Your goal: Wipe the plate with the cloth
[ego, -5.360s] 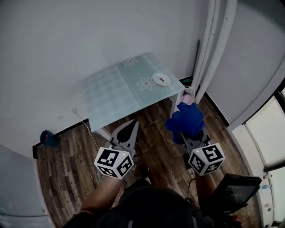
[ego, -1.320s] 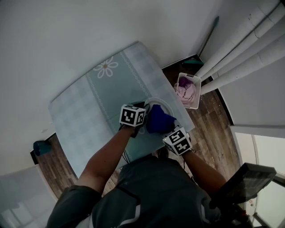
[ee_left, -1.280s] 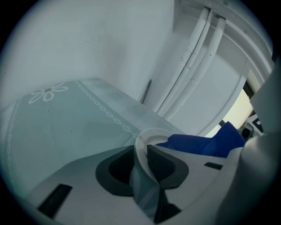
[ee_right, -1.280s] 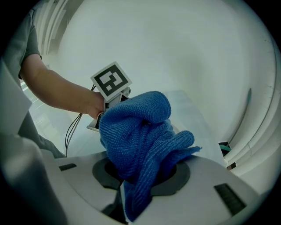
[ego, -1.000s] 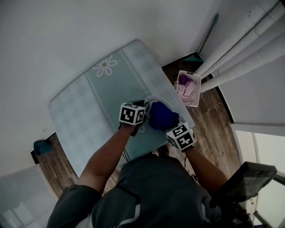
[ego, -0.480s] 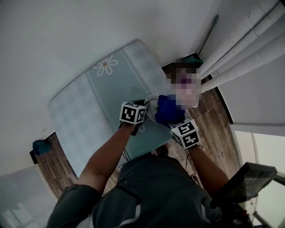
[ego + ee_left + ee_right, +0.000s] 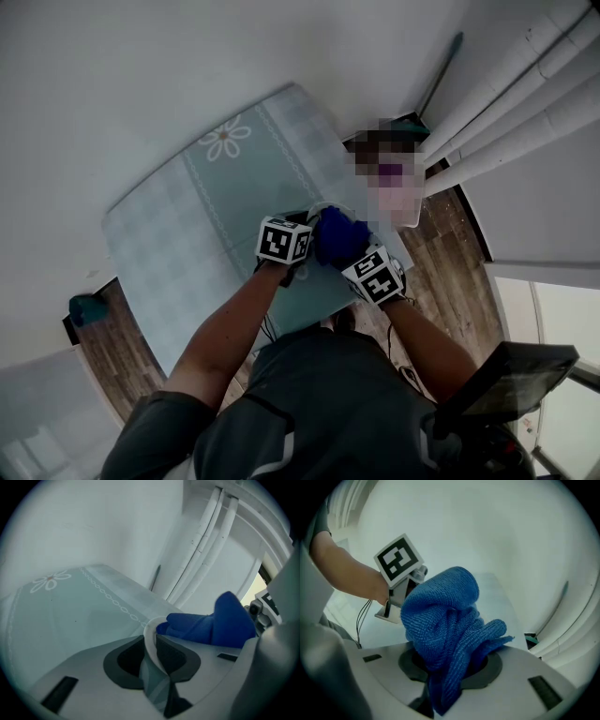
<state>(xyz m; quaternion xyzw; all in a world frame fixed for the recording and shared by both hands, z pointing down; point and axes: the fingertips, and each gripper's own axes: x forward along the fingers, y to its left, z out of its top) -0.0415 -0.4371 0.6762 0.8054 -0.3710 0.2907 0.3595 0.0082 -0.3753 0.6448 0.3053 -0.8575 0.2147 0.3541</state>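
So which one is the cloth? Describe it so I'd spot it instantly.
Find the pale green table with daisy prints against the wall. At its near right corner is a white plate. The cloth is the bunched, deep blue wad over it, clamped in the right gripper, the only blue thing there.

The cloth (image 7: 440, 616) is matt blue fabric with a ribbed, looped weave. The plate (image 7: 149, 632) rim looks smooth, white and faintly glossy. The worktop (image 7: 70, 616) is smooth, with a soft sheen. The floor (image 7: 450, 253) is dark wood plank. The right hand-held gripper (image 7: 447, 672) is matt grey plastic.
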